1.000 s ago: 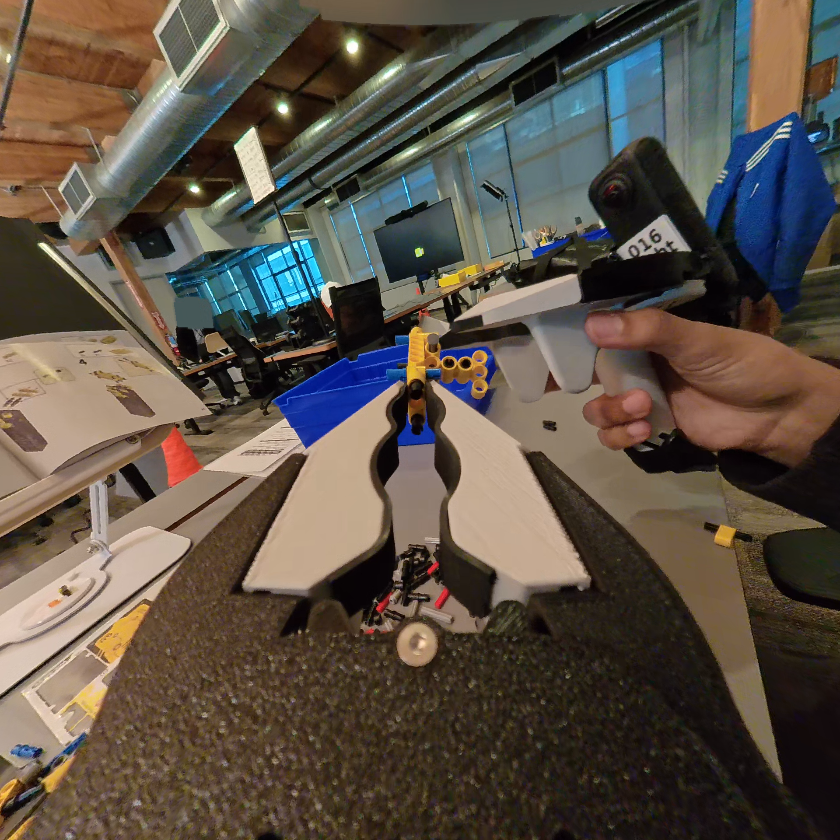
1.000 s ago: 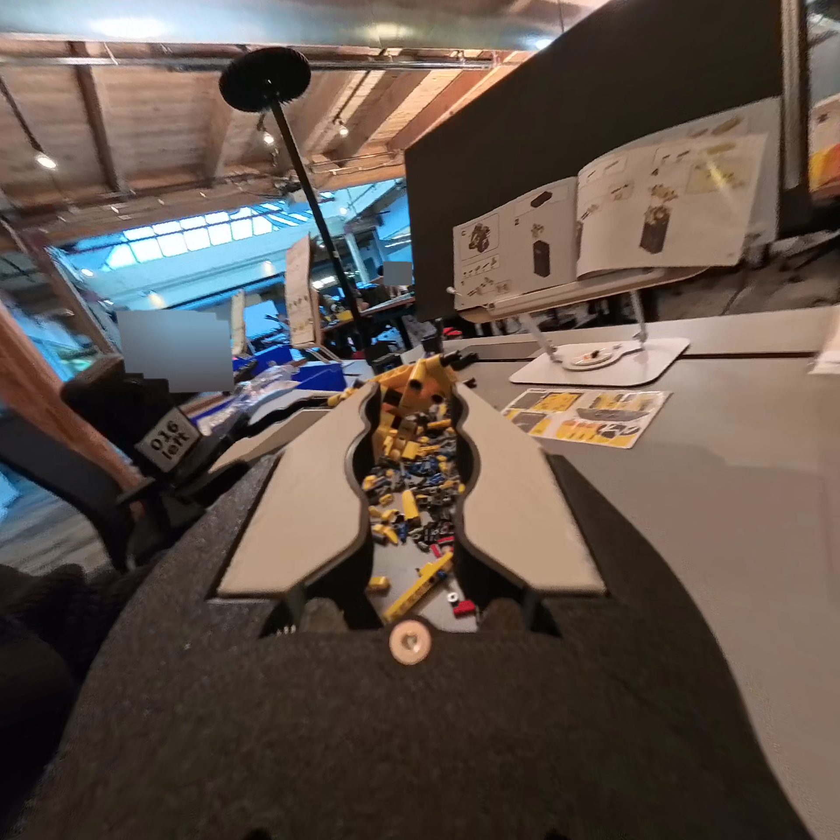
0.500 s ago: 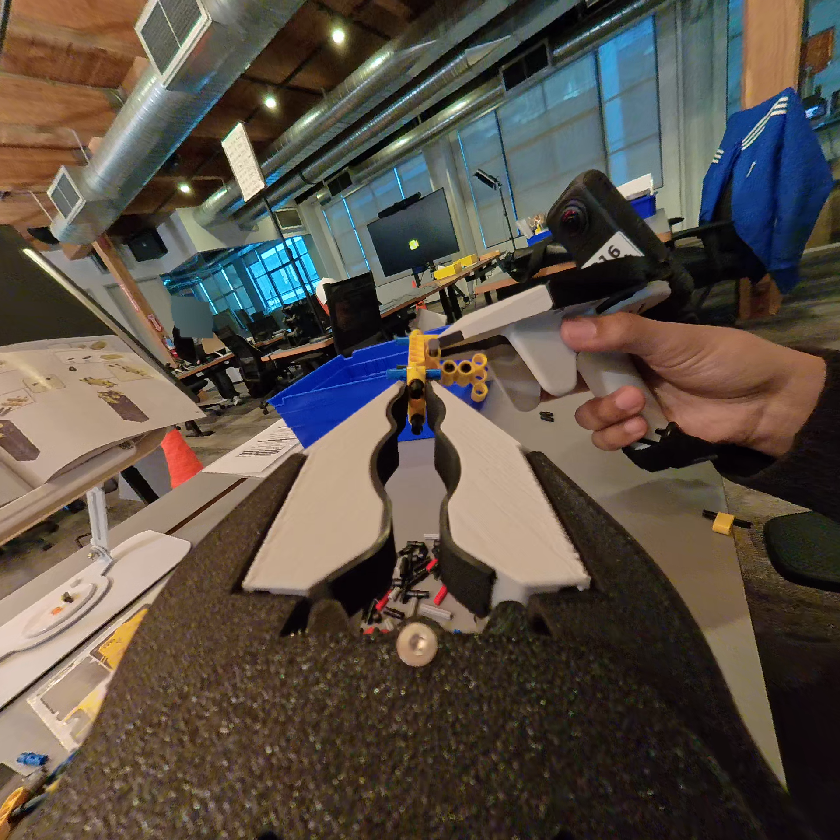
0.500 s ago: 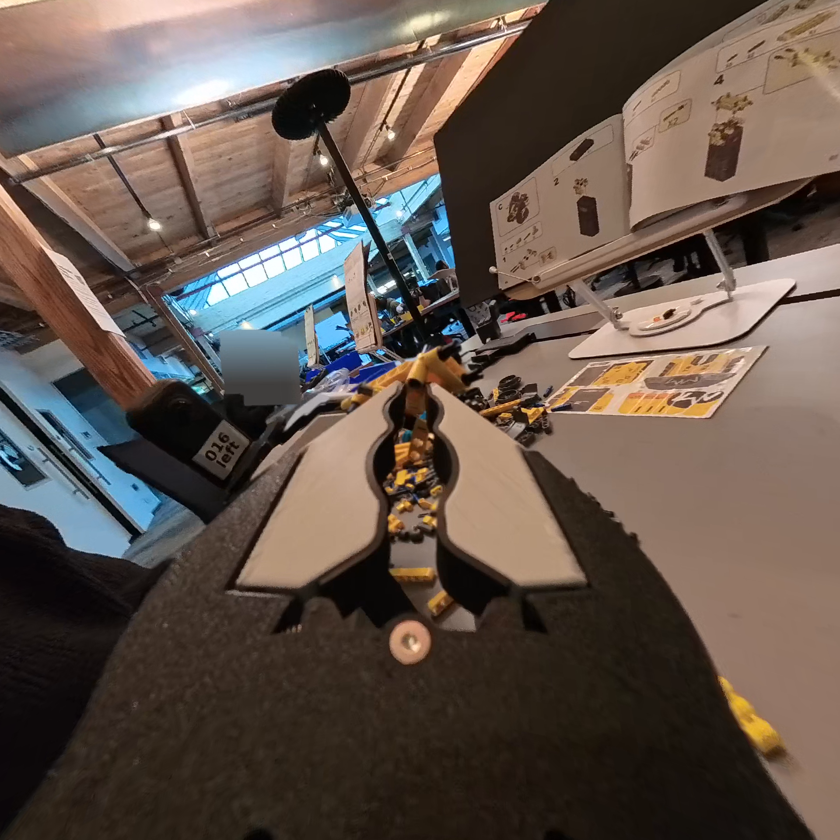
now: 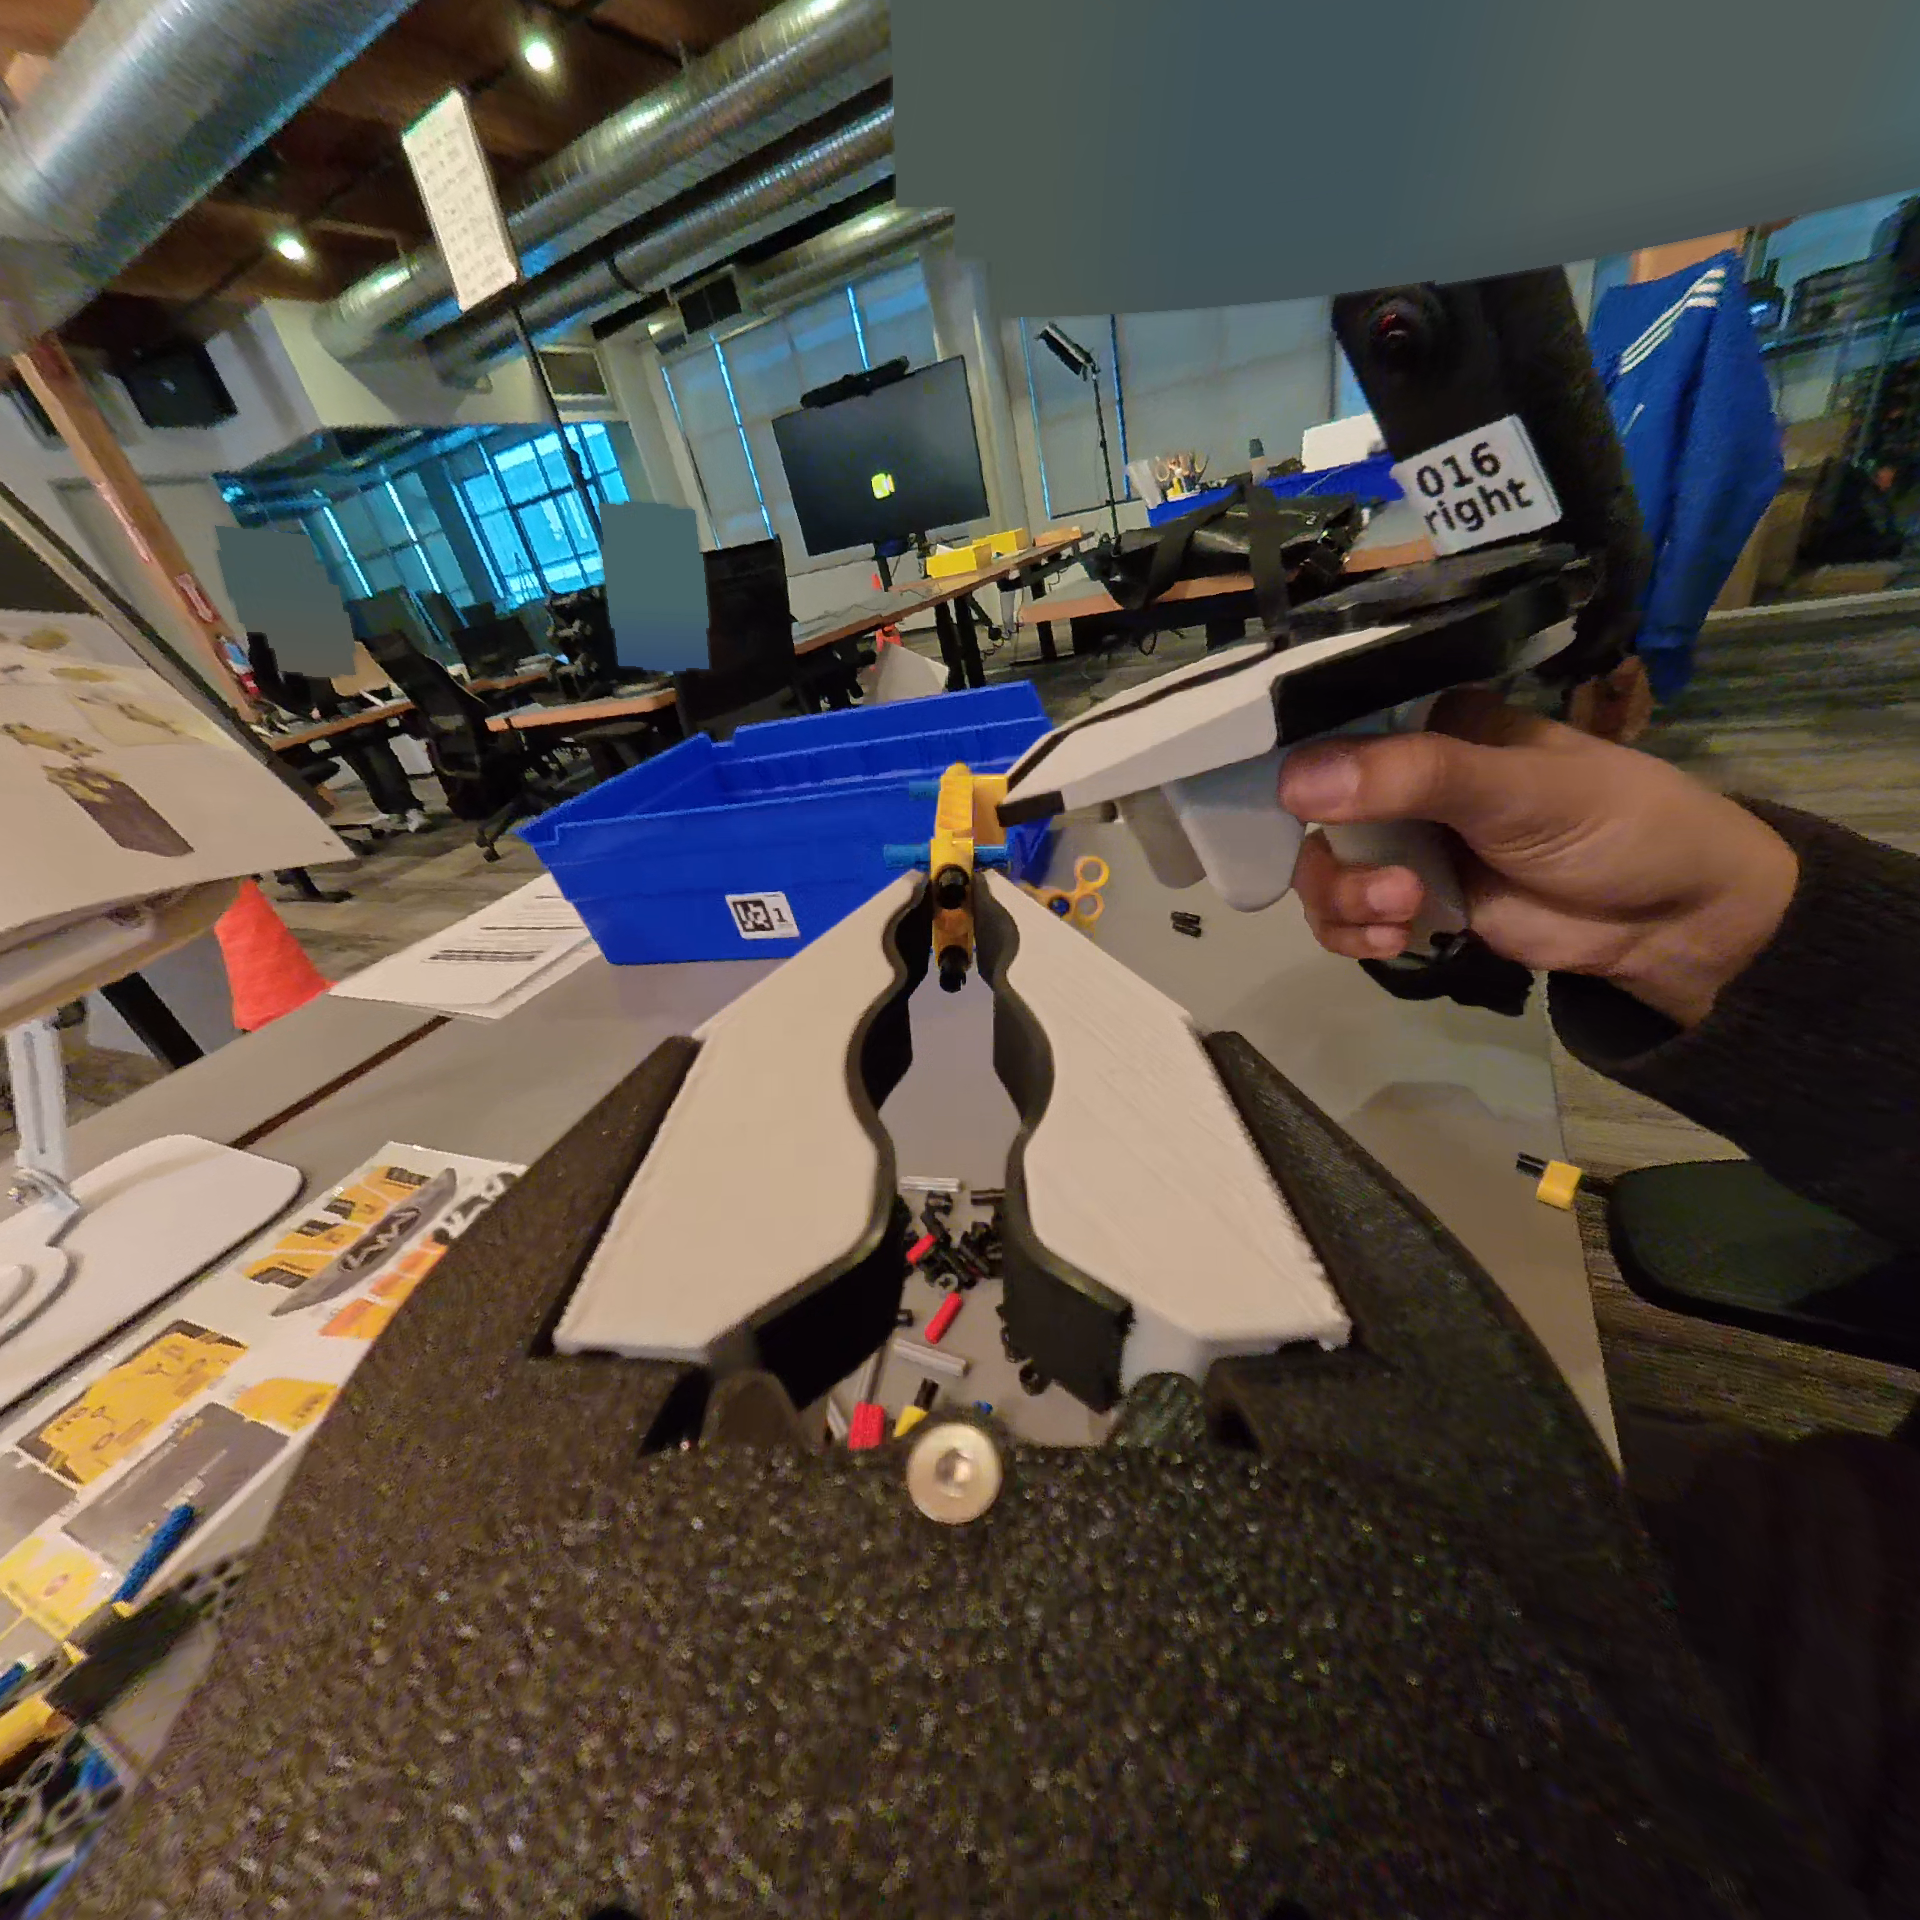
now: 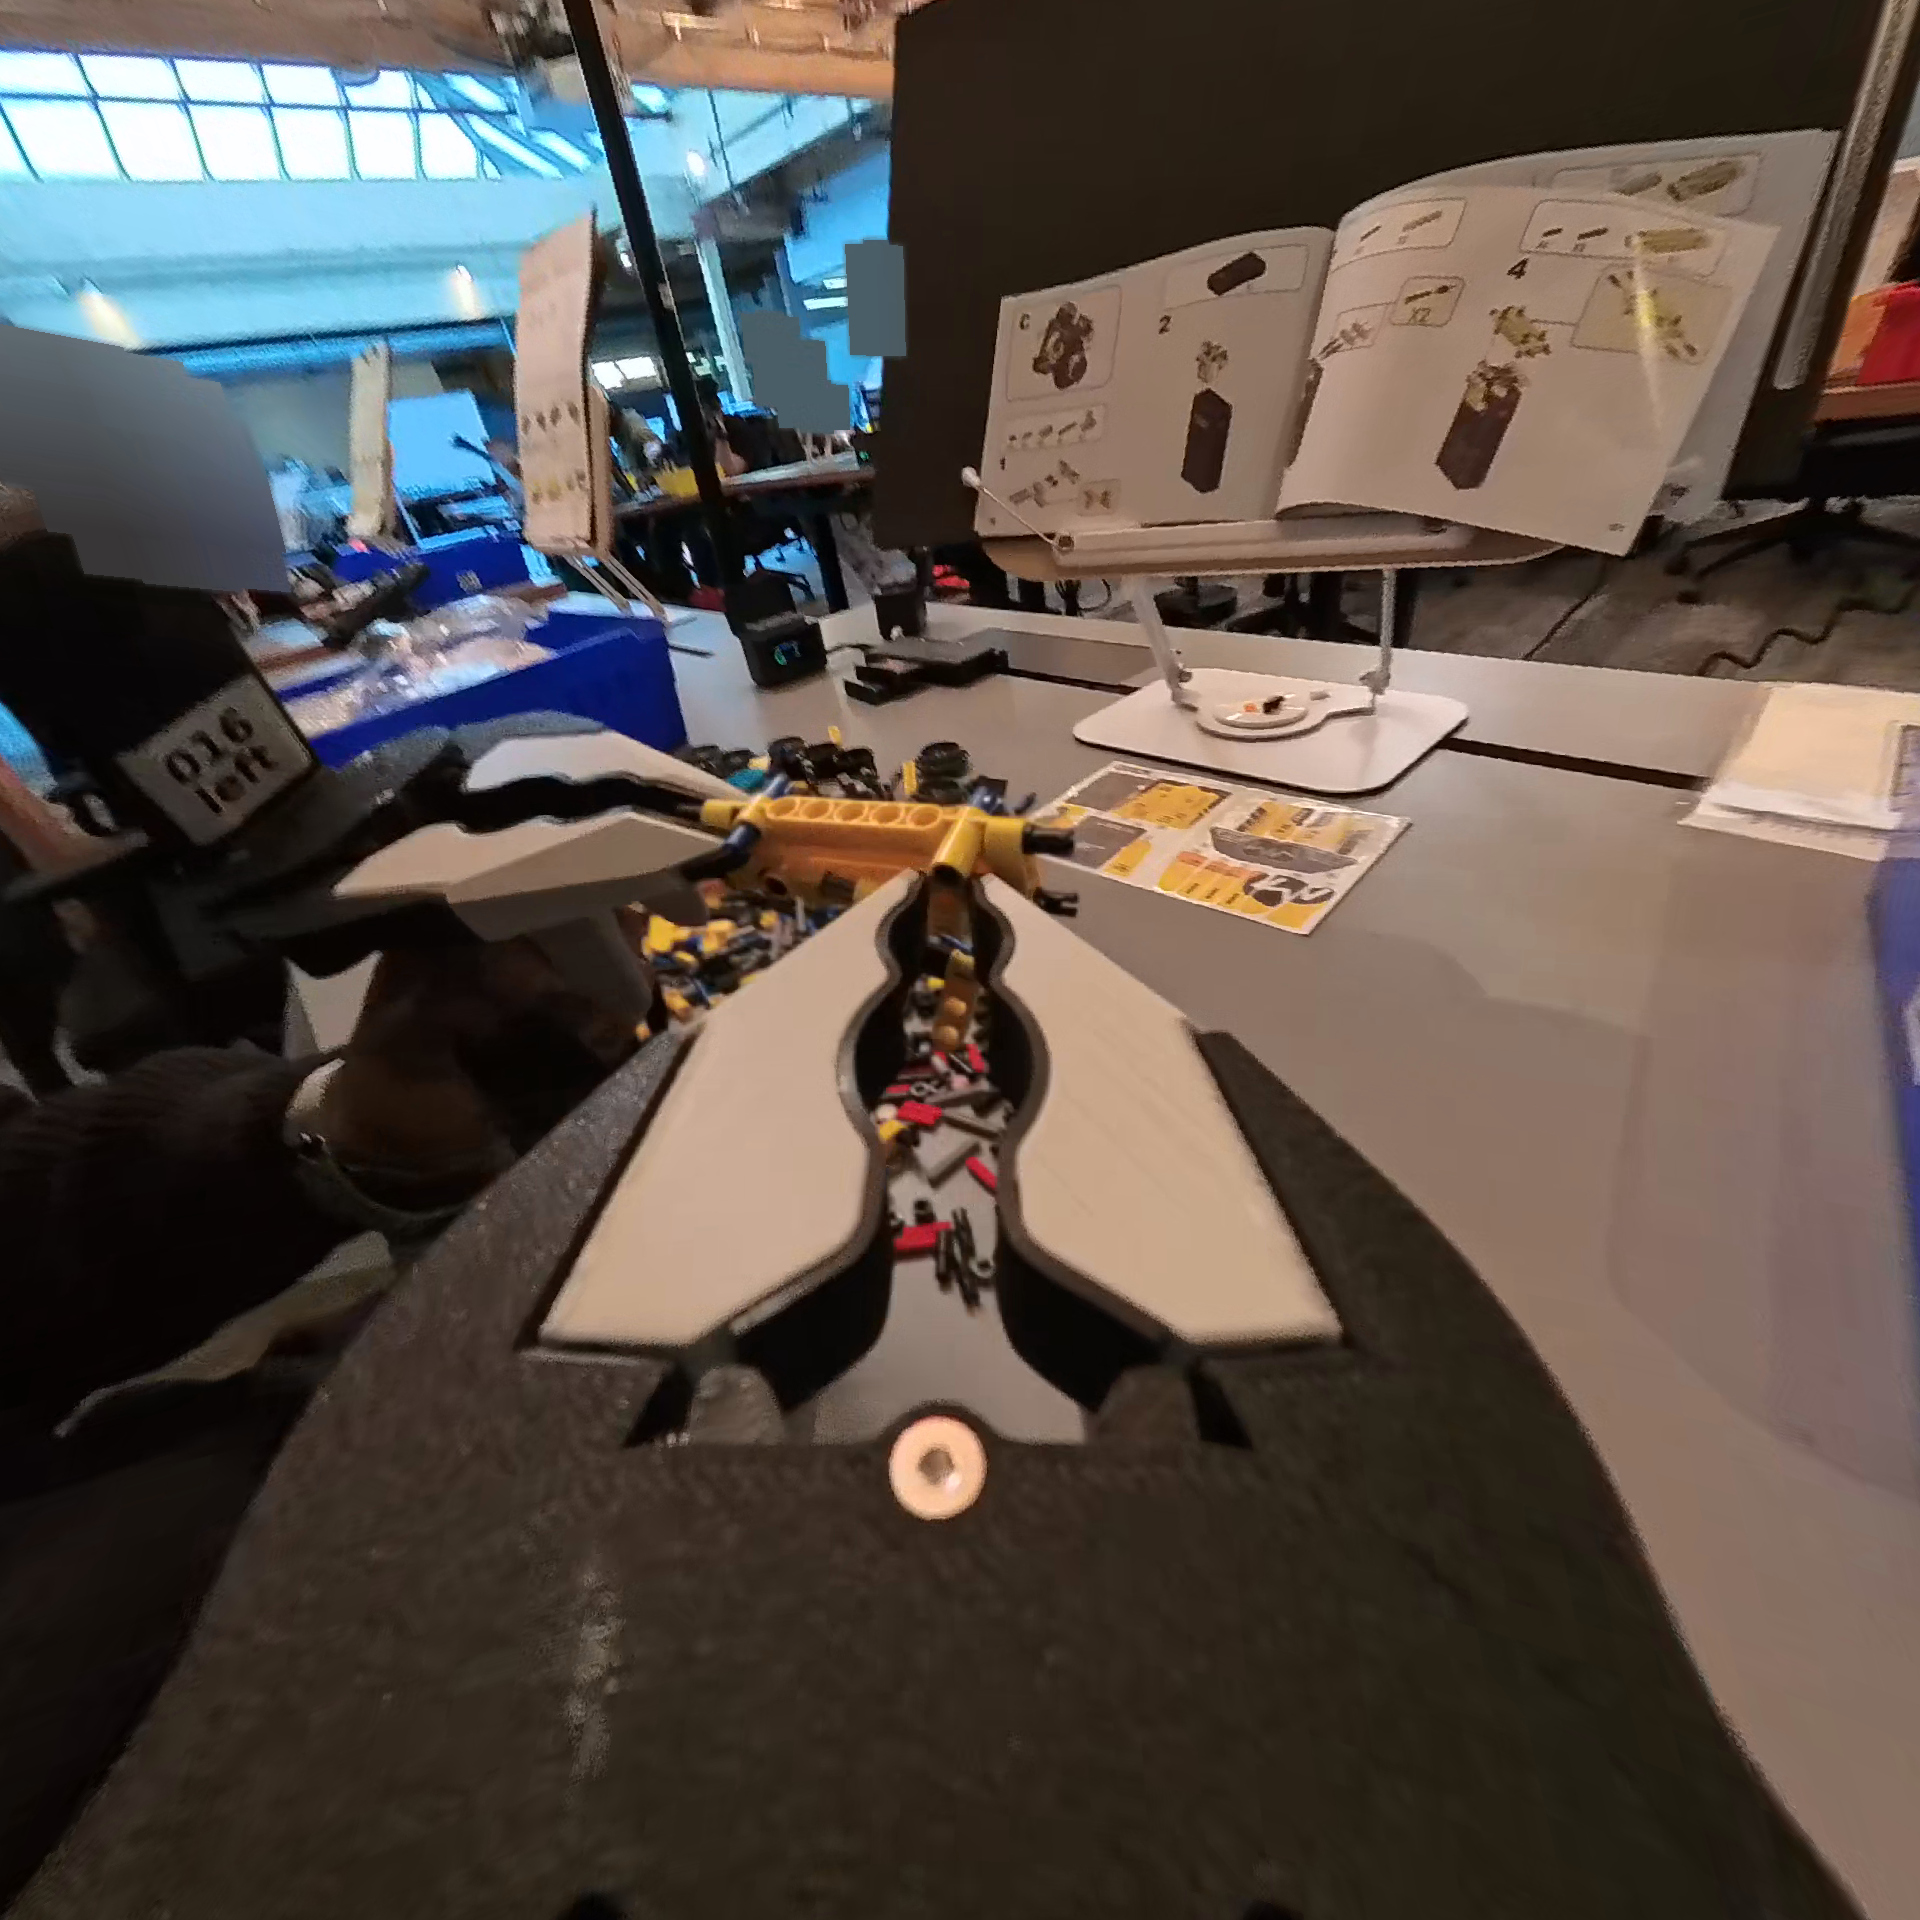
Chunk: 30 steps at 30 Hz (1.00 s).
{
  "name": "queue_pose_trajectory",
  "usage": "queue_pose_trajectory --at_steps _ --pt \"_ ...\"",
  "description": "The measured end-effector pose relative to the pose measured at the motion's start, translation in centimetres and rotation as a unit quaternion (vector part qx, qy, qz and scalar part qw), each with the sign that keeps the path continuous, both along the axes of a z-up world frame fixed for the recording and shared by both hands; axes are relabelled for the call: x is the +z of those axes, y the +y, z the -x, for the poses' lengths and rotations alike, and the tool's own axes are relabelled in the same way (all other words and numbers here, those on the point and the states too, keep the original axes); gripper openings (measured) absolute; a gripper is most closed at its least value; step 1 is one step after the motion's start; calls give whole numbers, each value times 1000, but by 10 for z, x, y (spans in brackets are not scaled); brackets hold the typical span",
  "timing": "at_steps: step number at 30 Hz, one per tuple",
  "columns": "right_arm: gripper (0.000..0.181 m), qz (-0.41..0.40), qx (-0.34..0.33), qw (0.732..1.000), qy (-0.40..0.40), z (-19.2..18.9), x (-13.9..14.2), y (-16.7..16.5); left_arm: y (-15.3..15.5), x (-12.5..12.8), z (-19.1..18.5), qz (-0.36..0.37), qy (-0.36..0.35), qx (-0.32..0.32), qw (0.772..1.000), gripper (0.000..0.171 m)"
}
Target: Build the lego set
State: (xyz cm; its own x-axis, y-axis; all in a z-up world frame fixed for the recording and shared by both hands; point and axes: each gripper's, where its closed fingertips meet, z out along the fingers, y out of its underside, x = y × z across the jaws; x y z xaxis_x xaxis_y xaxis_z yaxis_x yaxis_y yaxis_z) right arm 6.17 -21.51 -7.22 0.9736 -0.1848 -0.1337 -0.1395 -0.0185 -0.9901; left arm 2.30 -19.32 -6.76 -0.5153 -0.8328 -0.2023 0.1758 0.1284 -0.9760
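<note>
Left gripper point(image 5: 951, 883) clamped narrow on yellow plastic brick assembly with blue pins point(image 5: 954, 847), held above grey desk point(image 5: 540, 1049). Right gripper point(image 6: 948, 883) pinched on same assembly's other end. Loose pile of small yellow, black and red bricks point(image 6: 935, 1122) below; blue plastic bin point(image 5: 769, 821) behind.
</note>
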Motion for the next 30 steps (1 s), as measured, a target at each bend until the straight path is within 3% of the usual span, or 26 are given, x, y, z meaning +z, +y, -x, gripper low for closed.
queue_pose_trajectory --at_steps 7,18,30 --pt "7 74 -16 994 -74 -3 -14 -1 5 -7 -6 39 49 -16 998 7" --pt "7 201 -20 964 -172 -6 -44 -4 7 -25 -17 67 123 -33 990 7" --pt "7 267 13 946 -181 -4 -66 -11 1 -40 -21 71 174 -55 981 7"
